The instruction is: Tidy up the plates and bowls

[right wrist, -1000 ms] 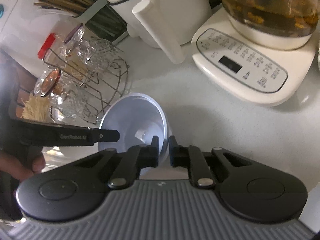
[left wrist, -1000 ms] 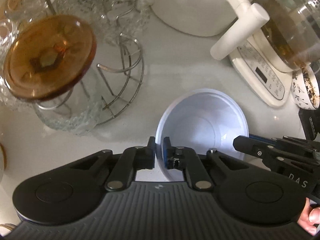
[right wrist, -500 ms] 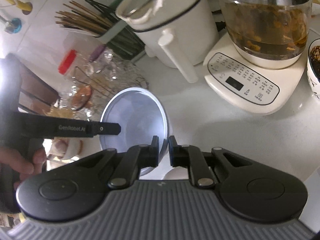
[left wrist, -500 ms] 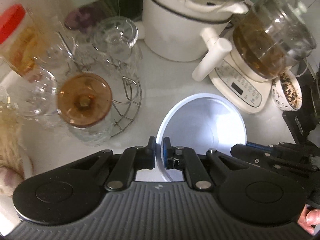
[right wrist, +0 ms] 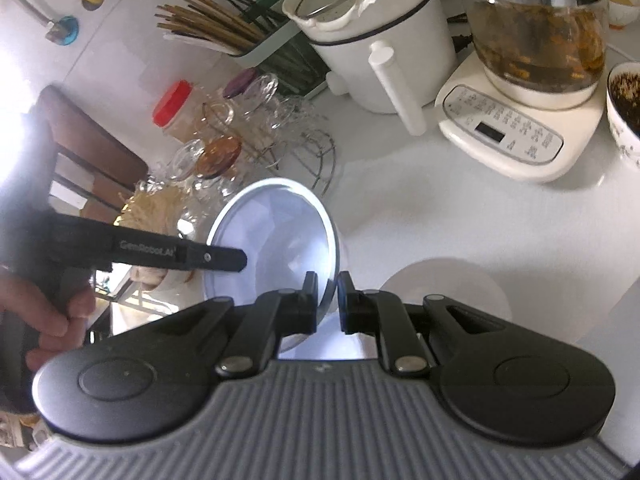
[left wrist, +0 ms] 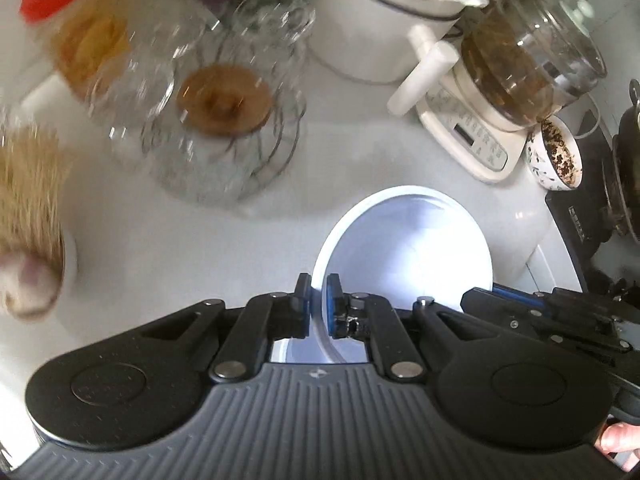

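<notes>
1. Left wrist view: left gripper, tongs clamped on the near rim of the white bowl, one finger outside the wall, one inside.
2. White bowl: held between both grippers above the white counter, tilted, interior facing the camera, nothing in it.
3. Right wrist view: right gripper, tongs clamped on the opposite rim of the white bowl; left gripper reaches in from the left edge.
4. Pale round disc: on the counter just right of the right gripper; identity unclear.
5. Wire rack: holds clear glasses and an amber lid; blurred; left of the bowl.
6. White pot: behind, long handle.
7. Glass kettle: brown liquid, on a button-panel base.
8. Chopstick holder: rear.
</notes>
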The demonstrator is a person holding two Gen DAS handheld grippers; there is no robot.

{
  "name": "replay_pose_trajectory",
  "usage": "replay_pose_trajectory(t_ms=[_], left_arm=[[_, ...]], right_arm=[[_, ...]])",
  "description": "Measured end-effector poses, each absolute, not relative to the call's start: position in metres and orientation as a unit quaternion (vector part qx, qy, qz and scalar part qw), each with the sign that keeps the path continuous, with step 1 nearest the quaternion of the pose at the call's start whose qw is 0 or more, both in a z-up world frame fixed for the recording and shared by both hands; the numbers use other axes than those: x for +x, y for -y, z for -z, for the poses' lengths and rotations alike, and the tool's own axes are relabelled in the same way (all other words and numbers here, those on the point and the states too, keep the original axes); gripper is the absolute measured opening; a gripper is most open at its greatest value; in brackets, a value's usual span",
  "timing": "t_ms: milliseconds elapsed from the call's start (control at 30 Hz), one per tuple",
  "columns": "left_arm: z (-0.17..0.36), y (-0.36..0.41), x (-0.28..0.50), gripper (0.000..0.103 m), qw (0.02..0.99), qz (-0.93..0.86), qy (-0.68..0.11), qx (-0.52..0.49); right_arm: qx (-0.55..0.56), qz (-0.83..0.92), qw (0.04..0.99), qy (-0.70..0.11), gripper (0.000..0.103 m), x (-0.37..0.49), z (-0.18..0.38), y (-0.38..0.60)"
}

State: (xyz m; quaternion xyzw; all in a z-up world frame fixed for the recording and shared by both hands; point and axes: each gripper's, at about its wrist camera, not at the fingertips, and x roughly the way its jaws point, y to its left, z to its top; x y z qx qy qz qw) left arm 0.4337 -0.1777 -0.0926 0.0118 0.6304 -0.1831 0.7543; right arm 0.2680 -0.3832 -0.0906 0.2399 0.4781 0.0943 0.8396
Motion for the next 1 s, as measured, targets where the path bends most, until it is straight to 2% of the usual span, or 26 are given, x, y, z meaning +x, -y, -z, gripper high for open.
replay_pose_trajectory(t_ms=[467,800,1000], left_arm=[[0.139,0.146,0.412,0.009,0.726,0.196,-0.659,0.019],[0.159,0.157,0.405,0.009,0.710,0.207,-0.672,0.038],[0.159,0.164,0.409,0.013,0.708,0.204,-0.674,0.047]], right_arm=[[0.251,-0.070,0.830,-0.494,0.013,0.237,0.119,0.350],[0.247,-0.052,0.821,-0.512,0.015,0.233,0.131,0.351],[0.250,-0.045,0.818,-0.516,0.015,0.231,0.128,0.354]])
